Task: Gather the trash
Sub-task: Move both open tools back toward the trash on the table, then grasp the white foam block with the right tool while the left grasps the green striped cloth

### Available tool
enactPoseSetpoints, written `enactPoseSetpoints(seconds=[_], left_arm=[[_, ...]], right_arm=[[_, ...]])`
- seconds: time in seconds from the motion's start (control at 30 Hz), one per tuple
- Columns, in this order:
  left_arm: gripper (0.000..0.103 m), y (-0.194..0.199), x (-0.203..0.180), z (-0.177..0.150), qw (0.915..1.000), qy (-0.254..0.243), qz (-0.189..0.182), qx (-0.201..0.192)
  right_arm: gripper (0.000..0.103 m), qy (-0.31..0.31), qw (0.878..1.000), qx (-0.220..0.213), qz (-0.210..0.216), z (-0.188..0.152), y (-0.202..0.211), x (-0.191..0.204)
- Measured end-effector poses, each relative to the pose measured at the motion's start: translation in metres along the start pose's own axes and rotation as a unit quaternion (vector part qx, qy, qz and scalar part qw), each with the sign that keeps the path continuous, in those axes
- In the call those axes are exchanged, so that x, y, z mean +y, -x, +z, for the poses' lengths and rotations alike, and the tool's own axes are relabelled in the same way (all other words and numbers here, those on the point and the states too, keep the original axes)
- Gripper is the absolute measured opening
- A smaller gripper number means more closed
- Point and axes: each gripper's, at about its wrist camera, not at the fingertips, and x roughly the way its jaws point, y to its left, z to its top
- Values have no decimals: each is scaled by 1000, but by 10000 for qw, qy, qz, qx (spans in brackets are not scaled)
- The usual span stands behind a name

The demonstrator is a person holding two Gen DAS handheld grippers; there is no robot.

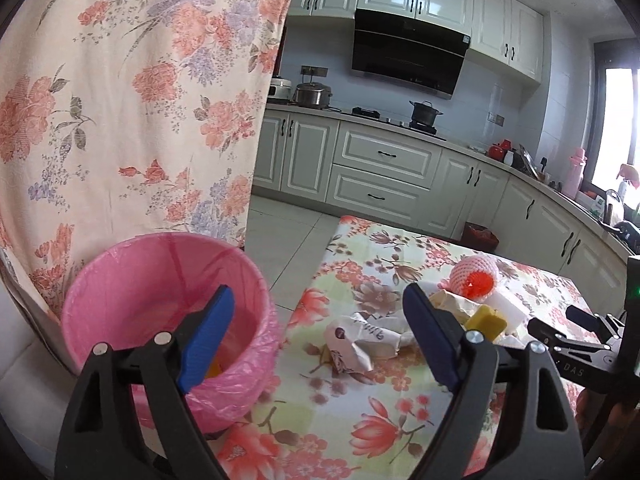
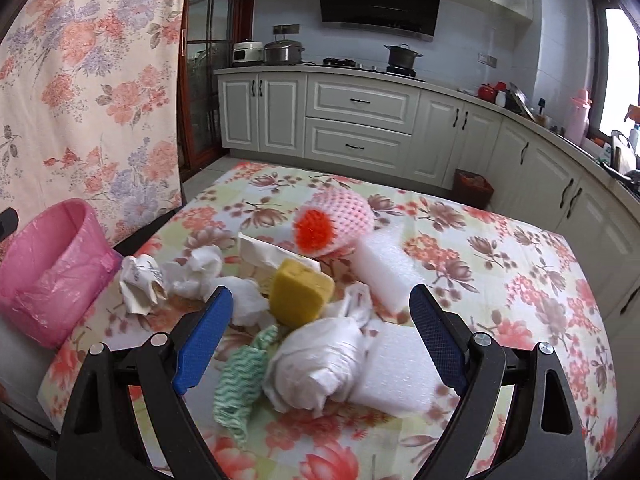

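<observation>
A pink bin lined with a pink bag (image 1: 160,304) stands at the table's left edge; it also shows in the right wrist view (image 2: 52,264). My left gripper (image 1: 320,320) is open and empty, hovering between the bin and a crumpled paper wrapper (image 1: 356,340). My right gripper (image 2: 322,316) is open and empty above a trash pile: a white crumpled bag (image 2: 316,360), a green-white cloth (image 2: 240,380), a yellow sponge (image 2: 300,296), white foam blocks (image 2: 384,268), tissues (image 2: 200,272) and a pink-orange foam net (image 2: 332,220). The right gripper also shows in the left wrist view (image 1: 560,320).
The table carries a floral tablecloth (image 2: 500,280). A floral curtain (image 1: 120,100) hangs at the left behind the bin. Kitchen cabinets (image 2: 360,120) and a small dark bin on the floor (image 2: 474,188) lie beyond the table's far edge.
</observation>
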Motion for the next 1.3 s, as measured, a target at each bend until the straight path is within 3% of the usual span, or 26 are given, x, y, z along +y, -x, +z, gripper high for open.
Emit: enactPoseSetpoints(seconds=[0.3, 0.5, 0.6, 1.0, 1.13, 1.23, 1.3], left_arm=[[83, -17, -55, -16, 9981, -365, -414, 290], [83, -33, -90, -31, 9933, -609, -701, 692], [83, -40, -99, -37, 9912, -633, -812, 833], [82, -69, -121, -52, 9828, -678, -1074, 1340], [77, -78, -131, -61, 9771, -705, -1256, 1564], [66, -86, -138, -69, 9724, -710, -1383, 1741], [64, -90, -143, -73, 9701, -755, -1422, 1816]], right_arm=[[85, -208, 9995, 190, -111, -28, -3, -49], [84, -572, 9970, 458, 228, -38, -15, -65], [84, -665, 9955, 570, 371, -44, -25, -72], [83, -744, 9921, 972, 261, -57, -45, -83], [67, -674, 9919, 1043, 248, -59, -48, -85], [55, -704, 9909, 1093, 338, -62, -50, -90], [51, -686, 9910, 1105, 323, -63, -50, -92]])
